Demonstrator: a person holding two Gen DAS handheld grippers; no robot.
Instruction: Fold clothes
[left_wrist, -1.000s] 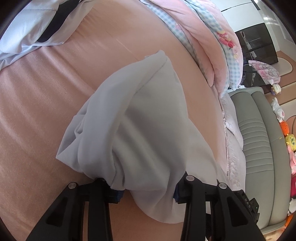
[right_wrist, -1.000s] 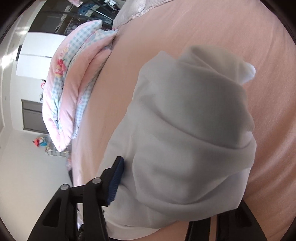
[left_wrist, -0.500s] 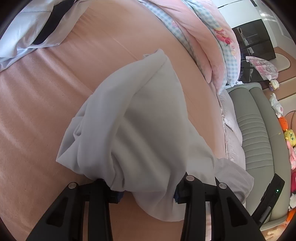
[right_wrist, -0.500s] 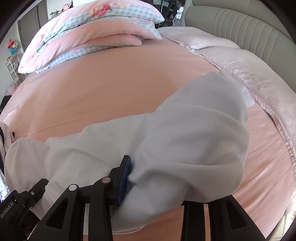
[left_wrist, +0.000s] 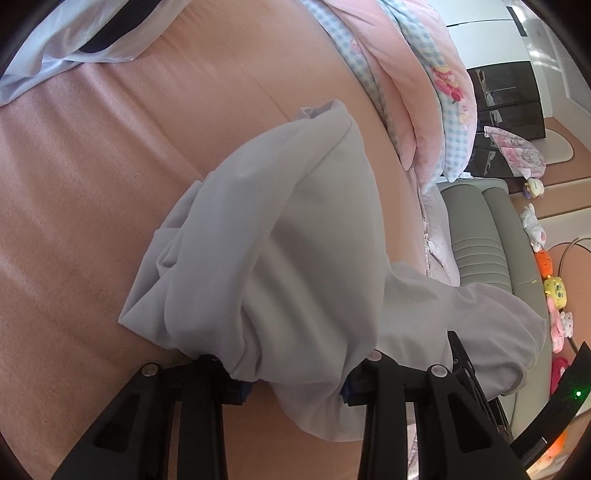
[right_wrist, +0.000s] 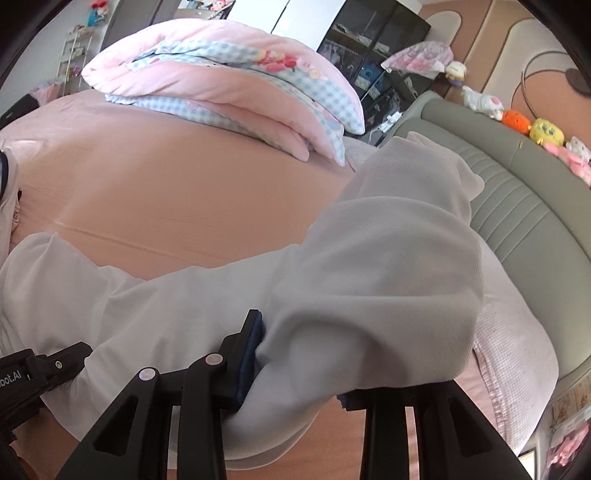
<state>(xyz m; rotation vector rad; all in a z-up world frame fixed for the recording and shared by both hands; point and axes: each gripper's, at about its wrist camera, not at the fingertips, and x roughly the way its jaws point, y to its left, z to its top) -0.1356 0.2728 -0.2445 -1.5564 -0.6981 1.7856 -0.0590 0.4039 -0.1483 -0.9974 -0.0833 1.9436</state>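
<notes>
Mid-fold: both grippers clamped on the white garment (left_wrist: 280, 236), which is bunched and lifted over the pink bed sheet (left_wrist: 92, 206). Left gripper (left_wrist: 291, 384) and right gripper (right_wrist: 295, 373) jaws have just been closing on the cloth. Likely next: spread apart, pull the cloth taut, lay flat.

Counts: 2 grippers, left gripper (left_wrist: 291, 384) and right gripper (right_wrist: 295, 373). 1 white garment (right_wrist: 369, 280) strung between them. 1 more pale blue garment (left_wrist: 55, 40) at the bed's far edge. 1 folded pink-and-blue quilt (right_wrist: 229, 85). 1 padded grey headboard (right_wrist: 517, 206). 1 dark glass cabinet (right_wrist: 369, 40). Plush toys (right_wrist: 546, 131) on the headboard: at least 4, rest too small to split.
</notes>
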